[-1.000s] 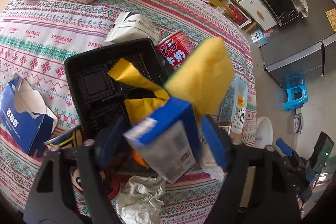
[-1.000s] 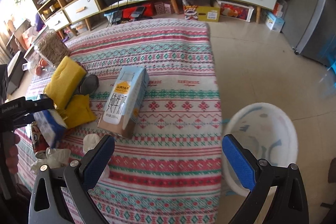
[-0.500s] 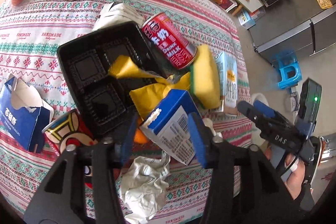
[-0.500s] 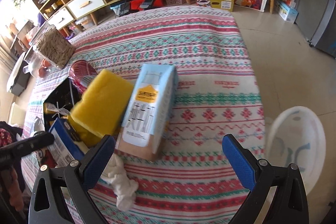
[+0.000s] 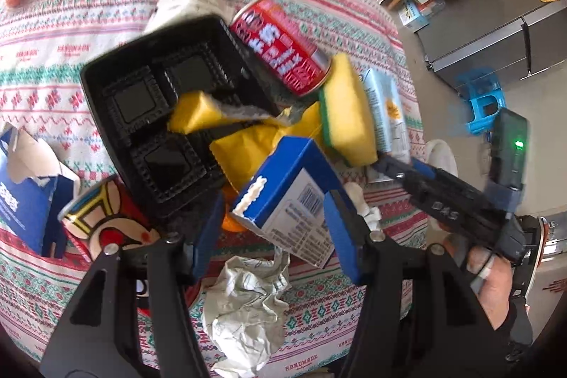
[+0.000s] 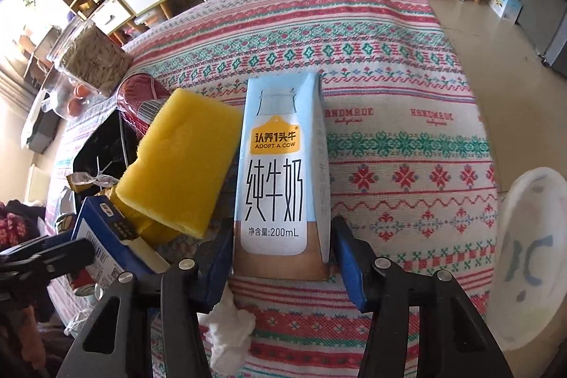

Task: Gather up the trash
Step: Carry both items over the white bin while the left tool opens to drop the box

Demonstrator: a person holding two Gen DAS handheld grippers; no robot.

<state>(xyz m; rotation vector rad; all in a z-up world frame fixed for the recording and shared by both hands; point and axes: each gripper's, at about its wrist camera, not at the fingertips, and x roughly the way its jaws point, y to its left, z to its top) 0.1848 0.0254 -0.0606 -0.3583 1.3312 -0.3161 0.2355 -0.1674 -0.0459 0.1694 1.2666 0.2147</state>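
Observation:
A pale blue milk carton (image 6: pixel 280 165) lies on the patterned tablecloth (image 6: pixel 389 66), beside a yellow sponge (image 6: pixel 180 158). My right gripper (image 6: pixel 281 259) straddles the carton's lower end. Its jaws are closing, and both blue pads touch the carton's sides. My left gripper (image 5: pixel 274 232) is shut on a blue and white box (image 5: pixel 287 197), held above a litter pile. That pile holds a black plastic tray (image 5: pixel 159 116), a yellow wrapper (image 5: pixel 248 144), a red can (image 5: pixel 280 48) and crumpled paper (image 5: pixel 244 300). The right gripper (image 5: pixel 397 165) also shows in the left wrist view, at the carton (image 5: pixel 386 108).
A white bin (image 6: pixel 528 236) stands on the floor off the table's right edge. A torn blue tissue box (image 5: pixel 24 193) and a paper cup (image 5: pixel 102 218) lie left of the tray. A jar of seeds (image 6: pixel 92 59) stands at the far side. A white tissue (image 6: pixel 230 325) lies under my right gripper.
My right gripper came down over the milk carton, and its jaws went from wide open to closed around it. The left gripper kept the blue box and rolled slightly.

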